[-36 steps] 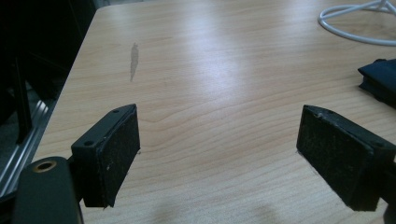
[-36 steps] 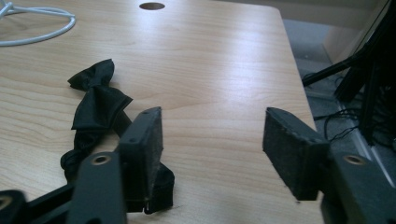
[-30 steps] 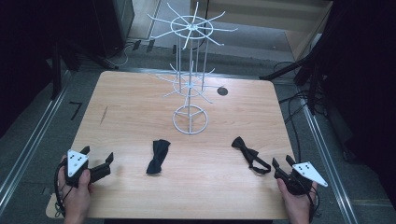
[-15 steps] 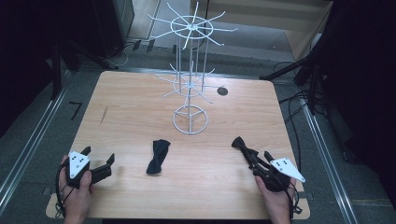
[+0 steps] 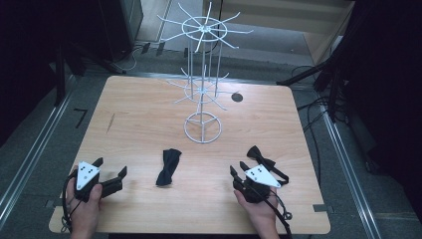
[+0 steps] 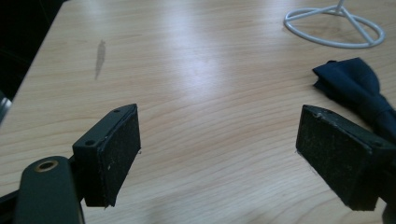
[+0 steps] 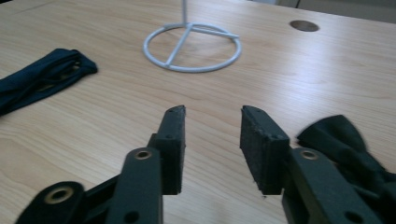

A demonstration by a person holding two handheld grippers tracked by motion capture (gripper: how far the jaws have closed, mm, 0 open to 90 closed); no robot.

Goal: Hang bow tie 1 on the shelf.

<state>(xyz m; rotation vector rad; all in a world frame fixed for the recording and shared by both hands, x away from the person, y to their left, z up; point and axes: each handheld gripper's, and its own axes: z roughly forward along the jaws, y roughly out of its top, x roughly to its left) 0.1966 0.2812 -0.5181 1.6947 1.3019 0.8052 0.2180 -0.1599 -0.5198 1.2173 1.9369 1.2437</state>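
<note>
Where the wooden table [image 5: 139,124] reaches its near left corner, the left gripper [image 5: 109,169] rests low over the bare wood in the person's left hand [image 5: 82,204], with a grey three-cornered plate on top. Its jaws stand wide apart with nothing between them; the left gripper view looks past both black pads onto pale wood grain and a small dark mark [image 6: 99,53] farther out on the surface.

Further right, near the middle of the front half, a dark navy bow tie [image 5: 168,167] lies flat on the table, well apart from both grippers. It shows at the right edge of the left gripper view [image 6: 359,91] and at the left edge of the right gripper view [image 7: 39,79].

Behind it stands a white wire display stand [image 5: 203,79], upright, with a ring base [image 5: 202,127] on the wood and two tiers of thin spokes. A round dark hole [image 5: 237,97] sits in the tabletop just right of the stand.

At the front right, the right gripper [image 5: 237,169] is held in the person's right hand [image 5: 261,211]. Its jaws are partly apart, closer together than the left pair, and hold nothing. A black bow tie [image 5: 261,159] with a strap lies just beside it on the right, close against the right jaw in the right gripper view [image 7: 345,144]; I cannot tell whether they touch.
</note>
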